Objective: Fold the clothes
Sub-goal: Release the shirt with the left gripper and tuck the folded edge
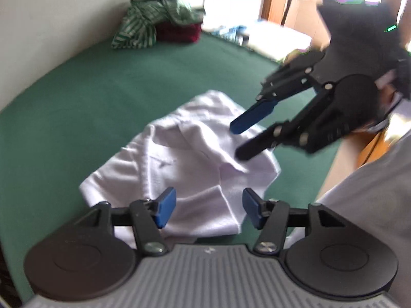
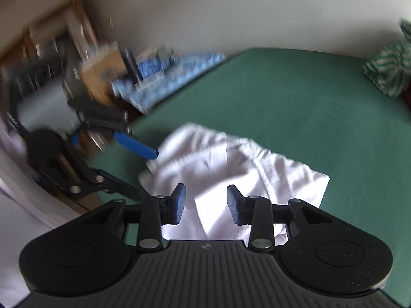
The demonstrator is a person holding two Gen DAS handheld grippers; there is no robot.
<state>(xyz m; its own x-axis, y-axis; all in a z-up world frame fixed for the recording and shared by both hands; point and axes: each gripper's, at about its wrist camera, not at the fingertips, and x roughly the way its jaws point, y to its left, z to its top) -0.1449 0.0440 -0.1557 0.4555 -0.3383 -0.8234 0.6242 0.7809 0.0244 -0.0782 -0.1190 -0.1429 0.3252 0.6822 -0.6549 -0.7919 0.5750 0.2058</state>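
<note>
From the left wrist camera, the left tool (image 1: 209, 209) hovered with its blue pads apart and nothing between them, above the near edge of a white garment (image 1: 179, 159) lying partly folded and creased on a green-covered bed (image 1: 102, 89). Only this view showed the right tool (image 1: 237, 141) whole, reaching in from the right, its two fingers spread over the garment's right side without clearly gripping cloth. Far left, against the wall, a green striped garment (image 1: 149, 18) sat atop a dark red one (image 1: 179, 33).

From the right wrist camera, the right tool (image 2: 206, 204) was likewise parted and empty over the white garment (image 2: 244, 164), which lay rumpled in soft folds near the bed's (image 2: 282, 89) near-left edge. This view alone showed the left tool (image 2: 143, 172) entering from the left, fingers apart, and blurred blue-patterned clutter (image 2: 167, 74) beyond the bed. The striped garment (image 2: 388, 71) appeared at far right.
</note>
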